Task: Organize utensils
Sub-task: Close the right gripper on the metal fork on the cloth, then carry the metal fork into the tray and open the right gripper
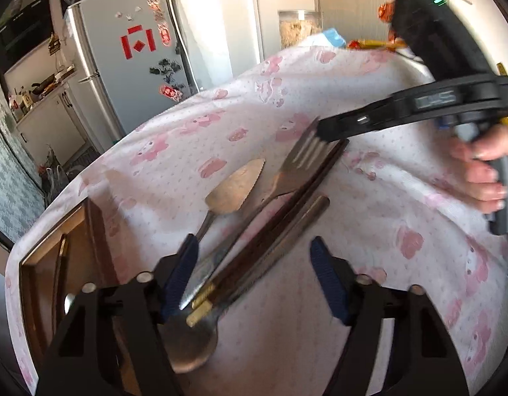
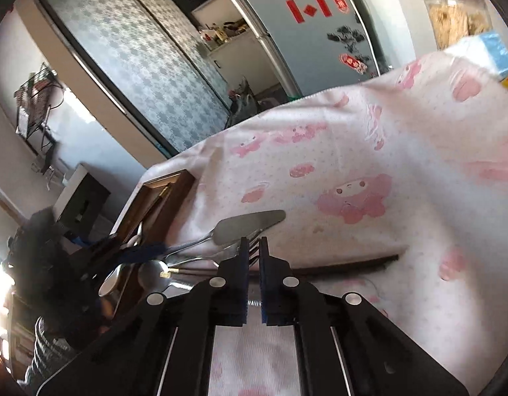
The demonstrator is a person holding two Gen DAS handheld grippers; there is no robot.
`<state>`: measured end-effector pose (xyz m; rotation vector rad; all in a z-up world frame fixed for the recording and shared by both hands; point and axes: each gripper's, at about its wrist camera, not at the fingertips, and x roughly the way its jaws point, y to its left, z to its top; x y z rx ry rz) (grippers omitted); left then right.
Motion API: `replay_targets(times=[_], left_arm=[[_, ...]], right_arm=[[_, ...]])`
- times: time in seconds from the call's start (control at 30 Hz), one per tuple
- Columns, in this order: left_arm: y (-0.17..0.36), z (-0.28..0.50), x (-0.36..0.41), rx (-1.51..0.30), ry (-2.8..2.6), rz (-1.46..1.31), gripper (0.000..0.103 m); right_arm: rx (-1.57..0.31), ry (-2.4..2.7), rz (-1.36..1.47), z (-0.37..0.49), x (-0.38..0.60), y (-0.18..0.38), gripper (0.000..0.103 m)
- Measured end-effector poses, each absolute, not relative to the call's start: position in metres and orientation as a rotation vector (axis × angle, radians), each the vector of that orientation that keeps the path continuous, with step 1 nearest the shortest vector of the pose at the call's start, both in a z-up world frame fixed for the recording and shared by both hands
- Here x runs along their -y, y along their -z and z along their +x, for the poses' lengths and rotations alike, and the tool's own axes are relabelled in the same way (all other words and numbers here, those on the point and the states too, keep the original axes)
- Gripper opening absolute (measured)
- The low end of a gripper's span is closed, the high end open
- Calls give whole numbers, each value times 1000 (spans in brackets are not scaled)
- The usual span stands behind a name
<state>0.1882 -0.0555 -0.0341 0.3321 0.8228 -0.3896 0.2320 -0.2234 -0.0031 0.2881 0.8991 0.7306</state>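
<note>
The left gripper (image 1: 254, 277) stands released around the handles of the utensils on the table (image 1: 402, 297), a spoon (image 1: 191, 346), chopsticks (image 1: 280, 211), a fork (image 1: 297, 165) and a cake server (image 1: 234, 188), while farther off the right gripper (image 2: 253, 250) is clenched over the fork's tines.

A home kitchen and dining corner

A magnet-covered fridge (image 1: 122, 56) stands beside a cluttered counter (image 1: 46, 89); near the fridge, a table (image 1: 369, 231) wears a pink cartoon-print cloth; a patterned sliding door (image 2: 138, 66) stands beside the fridge.
</note>
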Motion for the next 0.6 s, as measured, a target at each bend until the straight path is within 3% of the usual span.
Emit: replay_targets(times=[0.07, 0.13, 0.2, 0.6], left_arm=[[37, 196, 64, -831, 382, 361, 55], [43, 203, 70, -853, 391, 361, 43], [44, 210, 73, -841, 374, 366, 24], [12, 201, 84, -814, 422, 369, 19]], right_arm=[[-892, -728, 295, 228, 232, -2, 4], [-889, -721, 298, 227, 240, -4, 4], [-890, -709, 297, 226, 245, -2, 4], [-823, -717, 307, 219, 257, -35, 4]])
